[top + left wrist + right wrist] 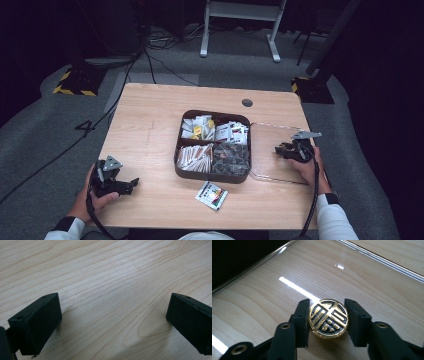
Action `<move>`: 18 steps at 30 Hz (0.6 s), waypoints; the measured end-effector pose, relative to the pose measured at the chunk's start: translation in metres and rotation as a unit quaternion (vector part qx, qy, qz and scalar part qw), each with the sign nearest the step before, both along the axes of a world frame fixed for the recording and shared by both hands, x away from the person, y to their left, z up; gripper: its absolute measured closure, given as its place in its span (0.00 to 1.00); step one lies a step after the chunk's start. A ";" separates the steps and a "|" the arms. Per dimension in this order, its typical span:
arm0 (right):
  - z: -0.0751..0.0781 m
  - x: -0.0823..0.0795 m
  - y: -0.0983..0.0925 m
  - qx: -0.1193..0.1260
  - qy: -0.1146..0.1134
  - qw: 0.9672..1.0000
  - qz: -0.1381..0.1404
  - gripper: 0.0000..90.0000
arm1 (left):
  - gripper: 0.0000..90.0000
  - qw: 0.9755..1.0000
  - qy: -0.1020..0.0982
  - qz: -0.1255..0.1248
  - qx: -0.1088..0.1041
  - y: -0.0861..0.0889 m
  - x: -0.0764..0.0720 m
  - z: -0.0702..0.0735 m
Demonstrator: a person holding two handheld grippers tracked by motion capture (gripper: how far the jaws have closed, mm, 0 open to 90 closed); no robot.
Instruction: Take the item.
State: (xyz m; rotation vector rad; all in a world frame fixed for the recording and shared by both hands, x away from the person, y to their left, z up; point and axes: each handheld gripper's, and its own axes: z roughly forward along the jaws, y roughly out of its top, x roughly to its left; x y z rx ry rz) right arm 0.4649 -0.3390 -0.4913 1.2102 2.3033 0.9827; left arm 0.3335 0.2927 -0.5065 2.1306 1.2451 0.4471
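A round gold-and-black knob [328, 318] stands on a clear lid [367, 275] that lies flat on the wooden table. My right gripper [327, 312] is shut on the knob, one black pad [303, 320] pressing on each side of it. From above, the right gripper [281, 150] sits over the clear lid [270, 167], just right of a dark four-part tray [176, 159] that holds several packets and sticks. At the table's front left, my left gripper [131, 185] rests open. Between its jaws, my left gripper [113, 312] has only bare wood.
A loose white packet [211, 194] lies on the table in front of the tray. A round cable hole [247, 103] is near the far edge. Bare wood [145, 125] spreads left of the tray. Cables and a stand's legs are on the floor beyond.
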 end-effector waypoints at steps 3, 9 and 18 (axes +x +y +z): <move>0.000 0.000 0.001 -0.002 -0.002 1.000 0.000 0.66 | 0.00 1.000 0.000 0.000 -0.001 0.000 0.000 0.000; 0.001 0.000 0.001 -0.009 -0.002 1.000 -0.001 0.66 | 0.00 1.000 0.000 0.000 -0.001 0.000 0.000 0.000; 0.004 -0.001 -0.005 -0.016 -0.001 1.000 -0.018 0.66 | 0.00 1.000 0.000 0.000 -0.001 0.000 0.000 0.000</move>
